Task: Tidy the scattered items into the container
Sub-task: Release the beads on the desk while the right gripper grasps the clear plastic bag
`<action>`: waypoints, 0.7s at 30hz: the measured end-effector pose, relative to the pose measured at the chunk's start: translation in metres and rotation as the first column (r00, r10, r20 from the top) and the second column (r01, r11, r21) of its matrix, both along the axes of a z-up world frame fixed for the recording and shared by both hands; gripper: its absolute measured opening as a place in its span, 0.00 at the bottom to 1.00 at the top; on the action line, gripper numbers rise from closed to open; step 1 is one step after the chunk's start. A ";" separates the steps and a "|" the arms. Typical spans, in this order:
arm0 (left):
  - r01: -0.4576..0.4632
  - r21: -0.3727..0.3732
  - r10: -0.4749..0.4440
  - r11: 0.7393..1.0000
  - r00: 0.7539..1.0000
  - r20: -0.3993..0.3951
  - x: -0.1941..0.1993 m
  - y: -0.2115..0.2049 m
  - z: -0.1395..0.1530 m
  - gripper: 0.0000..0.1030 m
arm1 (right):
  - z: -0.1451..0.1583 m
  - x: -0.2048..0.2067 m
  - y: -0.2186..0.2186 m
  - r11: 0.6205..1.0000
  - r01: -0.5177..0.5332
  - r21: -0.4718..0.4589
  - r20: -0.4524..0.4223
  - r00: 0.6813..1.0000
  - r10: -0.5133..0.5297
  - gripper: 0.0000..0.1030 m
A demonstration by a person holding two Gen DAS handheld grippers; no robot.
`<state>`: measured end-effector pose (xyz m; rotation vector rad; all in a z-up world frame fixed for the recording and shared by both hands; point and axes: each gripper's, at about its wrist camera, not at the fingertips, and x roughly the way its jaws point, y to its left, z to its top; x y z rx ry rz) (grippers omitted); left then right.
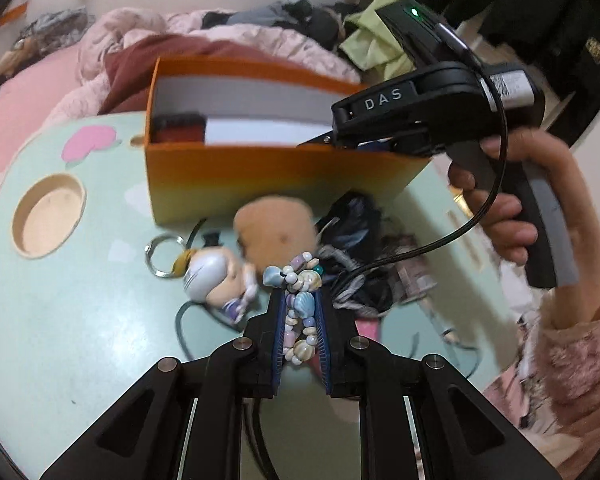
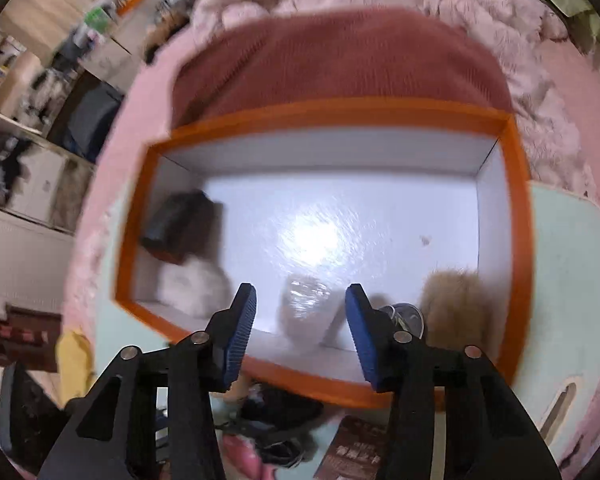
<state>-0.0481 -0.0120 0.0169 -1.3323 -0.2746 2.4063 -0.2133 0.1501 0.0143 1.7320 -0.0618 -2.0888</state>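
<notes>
My left gripper (image 1: 298, 294) is shut on a string of shells and pastel beads (image 1: 300, 320), held low over the mint table (image 1: 80, 300). Behind it stands the orange box (image 1: 260, 176) with a white inside. A hand holds my right gripper (image 1: 320, 141) above the box's right end. In the right wrist view the right gripper (image 2: 300, 292) points down into the orange box (image 2: 340, 114), open, its blue pads (image 2: 242, 328) touching nothing. A blurred clear item (image 2: 306, 308) lies on the box floor below the gap. A dark item (image 2: 180, 220), a white fluffy thing (image 2: 192, 284) and a tan fluffy thing (image 2: 452, 300) are in the box.
On the table in front of the box lie a doll keychain (image 1: 216, 276), a brown plush (image 1: 276, 232) and a dark tangle of cords and cloth (image 1: 356, 232). The table has a round cut-out (image 1: 48, 220) at the left. Pink fluffy bedding (image 1: 260, 40) lies behind the box.
</notes>
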 end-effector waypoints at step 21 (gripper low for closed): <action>-0.062 0.165 0.065 0.984 0.998 -0.012 -0.006 -0.027 0.016 0.64 | 0.068 0.051 0.050 0.958 0.008 -0.285 -0.354 0.928 -0.114 0.31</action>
